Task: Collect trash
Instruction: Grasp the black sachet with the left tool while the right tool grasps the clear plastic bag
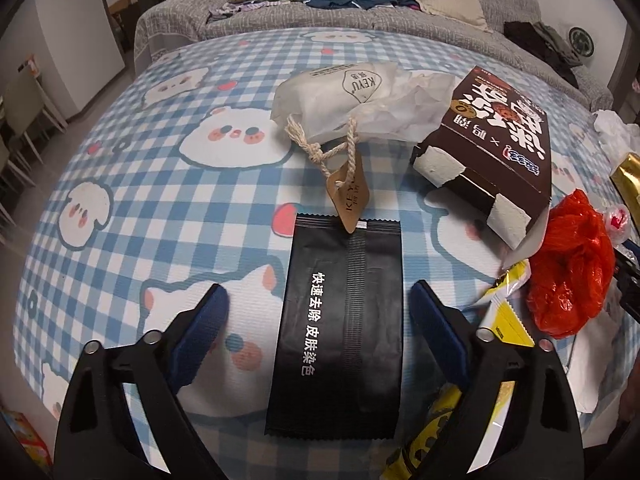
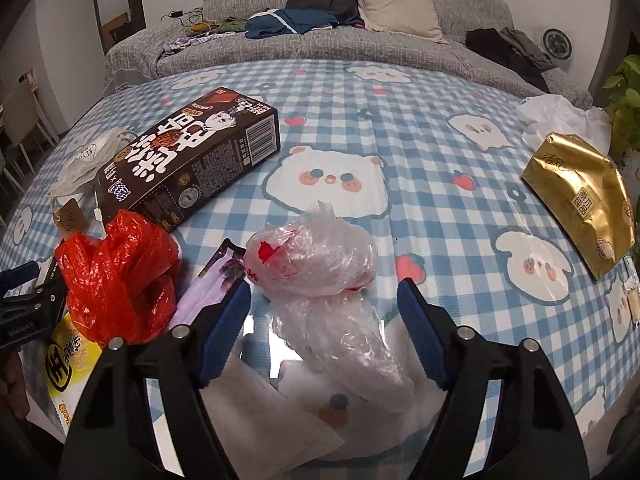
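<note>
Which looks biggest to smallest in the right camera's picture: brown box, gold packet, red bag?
1. brown box
2. red bag and gold packet look alike; the bag lies nearer the camera, so I won't rank them.

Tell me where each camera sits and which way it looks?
Left wrist: on the left gripper, looking down across the table at the black packet; its own open jaws show.
Right wrist: on the right gripper, looking down at the clear bag; its own open jaws show.
Shared: the brown box, the red bag, the sofa.
</note>
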Motion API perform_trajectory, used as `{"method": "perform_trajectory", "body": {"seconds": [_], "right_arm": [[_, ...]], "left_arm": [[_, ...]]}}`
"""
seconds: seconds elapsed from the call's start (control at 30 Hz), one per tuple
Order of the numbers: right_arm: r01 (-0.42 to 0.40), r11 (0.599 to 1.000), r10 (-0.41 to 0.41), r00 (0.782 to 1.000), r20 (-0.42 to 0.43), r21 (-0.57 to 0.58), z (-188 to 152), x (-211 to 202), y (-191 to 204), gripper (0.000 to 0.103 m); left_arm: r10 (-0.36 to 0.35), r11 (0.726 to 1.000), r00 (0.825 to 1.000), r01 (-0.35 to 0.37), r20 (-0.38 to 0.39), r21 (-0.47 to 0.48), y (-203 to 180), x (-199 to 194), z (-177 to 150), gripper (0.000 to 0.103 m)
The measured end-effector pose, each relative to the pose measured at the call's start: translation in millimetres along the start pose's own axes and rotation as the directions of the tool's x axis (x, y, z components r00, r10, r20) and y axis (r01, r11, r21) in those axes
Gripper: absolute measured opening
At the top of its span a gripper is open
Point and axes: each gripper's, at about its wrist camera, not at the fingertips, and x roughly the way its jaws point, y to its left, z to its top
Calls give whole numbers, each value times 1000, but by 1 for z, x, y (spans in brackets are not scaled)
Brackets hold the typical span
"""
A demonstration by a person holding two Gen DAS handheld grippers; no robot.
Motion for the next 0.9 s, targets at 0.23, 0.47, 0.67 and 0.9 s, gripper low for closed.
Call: {"method": "perform_trajectory", "body": {"seconds": [0.23,0.47,0.67,0.9], "right_arm": [[-7,1000,6,999,-34,-12,-3,6,6,41],[1,1000,-1,1000,-32,-13,-5,4,8,36],[5,1000,-5,1000,-24,-7,-5,-1,6,36],[12,1000,-12,1000,-16,-2,-5,-9,4,36]], "left_arm": [[-9,1000,1000,9,13,14,-4,-6,-2,55],[-4,1000,1000,3,28,10,-2,-11,-4,21],[-8,1000,999,8,31,-6,3,-11,-3,14],[-9,1000,1000,9,30,-6,4,-12,-2,13]]}}
